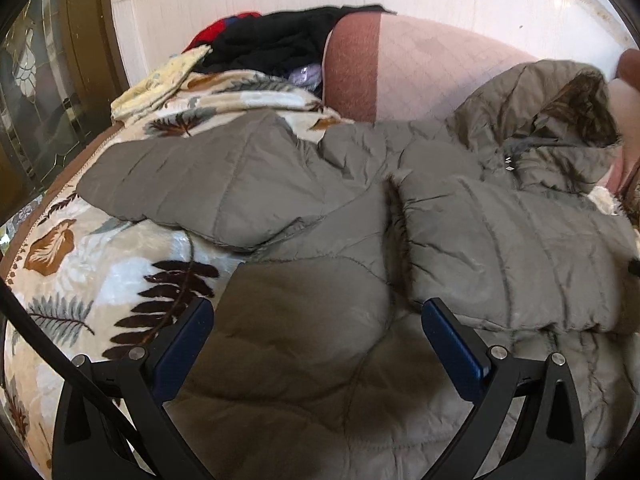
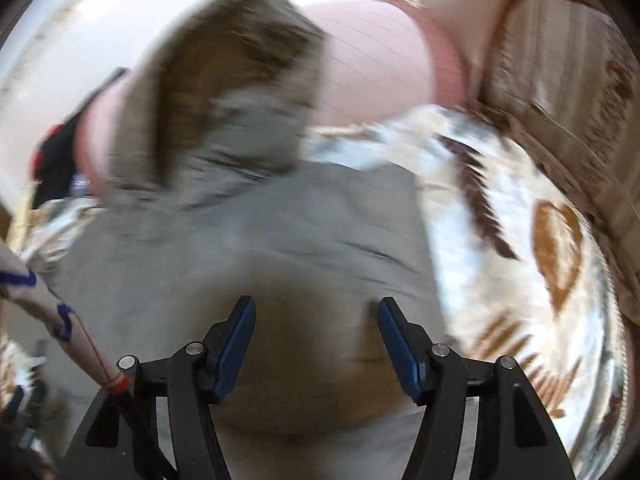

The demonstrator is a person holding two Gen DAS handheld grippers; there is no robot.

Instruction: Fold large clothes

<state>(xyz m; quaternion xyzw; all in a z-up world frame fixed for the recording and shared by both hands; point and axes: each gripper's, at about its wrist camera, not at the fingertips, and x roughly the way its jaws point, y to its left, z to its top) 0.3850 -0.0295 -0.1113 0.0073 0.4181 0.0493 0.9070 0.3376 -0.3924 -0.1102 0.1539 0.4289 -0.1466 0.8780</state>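
Observation:
A grey-olive quilted hooded jacket point(image 1: 360, 208) lies spread on a leaf-patterned blanket point(image 1: 80, 264) on a bed. One sleeve point(image 1: 192, 184) lies across to the left, the other sleeve point(image 1: 512, 252) is folded over the body, and the fur-lined hood point(image 1: 576, 108) is at the far right. My left gripper point(image 1: 318, 316) is open and empty just above the jacket's lower body. In the blurred right wrist view, my right gripper point(image 2: 316, 312) is open and empty over the jacket point(image 2: 280, 240), with the hood point(image 2: 224, 72) beyond.
A pile of black, red and yellow clothes point(image 1: 256, 44) lies at the bed's far left by a pink quilted pillow point(image 1: 420, 72). A wooden door point(image 1: 52, 80) is at the left. Cardboard boxes point(image 2: 560, 92) stand right of the bed.

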